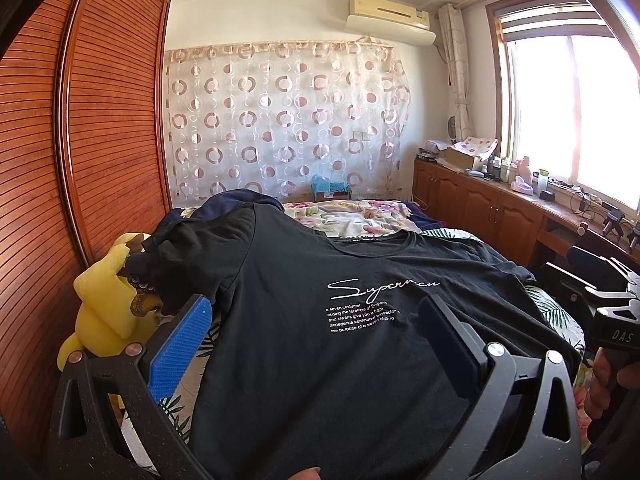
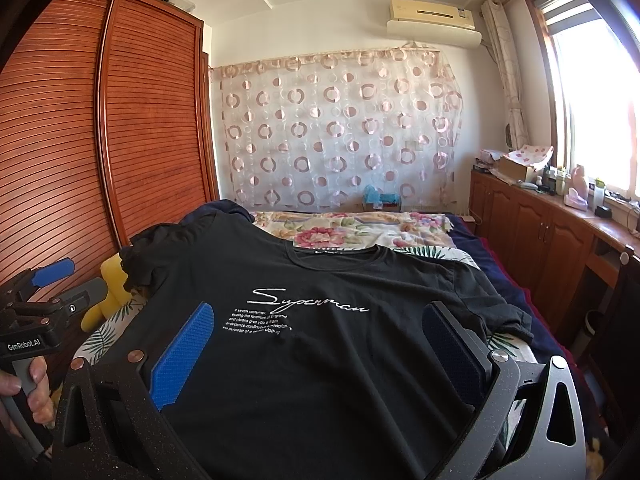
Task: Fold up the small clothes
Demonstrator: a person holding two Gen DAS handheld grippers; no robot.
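On floral bed (image 2: pixel 360 232): black T-shirt (image 2: pixel 320 340) spread flat; louvred wardrobe (image 2: pixel 120 120) beside.

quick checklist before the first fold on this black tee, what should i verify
1. black t-shirt lies print side up, neckline at the far end: ok.
2. Left gripper jaws open, holding nothing: ok.
3. Right gripper jaws open, holding nothing: ok.
4. Left sleeve flat: not ok, it is bunched over the yellow plush toy.
5. Right sleeve flat: cannot tell, slightly wrinkled.
6. Near hem straight: cannot tell, hidden below the jaws.
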